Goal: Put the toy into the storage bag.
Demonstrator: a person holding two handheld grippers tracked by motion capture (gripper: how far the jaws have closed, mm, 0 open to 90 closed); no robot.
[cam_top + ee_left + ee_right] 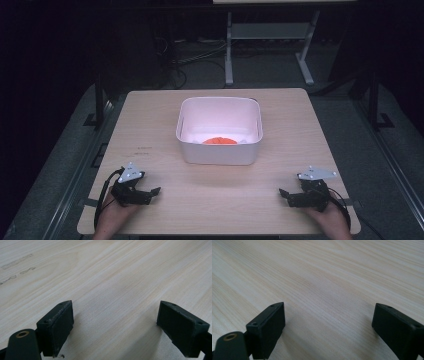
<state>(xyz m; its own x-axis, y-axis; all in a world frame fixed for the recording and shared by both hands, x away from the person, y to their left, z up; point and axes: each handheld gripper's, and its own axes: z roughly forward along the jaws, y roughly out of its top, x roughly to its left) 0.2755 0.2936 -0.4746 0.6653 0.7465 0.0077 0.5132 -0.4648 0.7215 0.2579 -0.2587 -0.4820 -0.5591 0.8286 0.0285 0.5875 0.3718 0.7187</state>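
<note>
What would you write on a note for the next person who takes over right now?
Left gripper: open, nothing between its jaws, low over the near left of the table.
Right gripper: open, nothing between its jaws, low over the near right.
White tub: stands in the middle of the table, apart from both grippers. An orange thing lies inside on its floor; what it is cannot be told.
Done: nothing to see beyond the orange thing lying in the tub.
Left: neither gripper has reached the tub yet; that is probably the next move.
</note>
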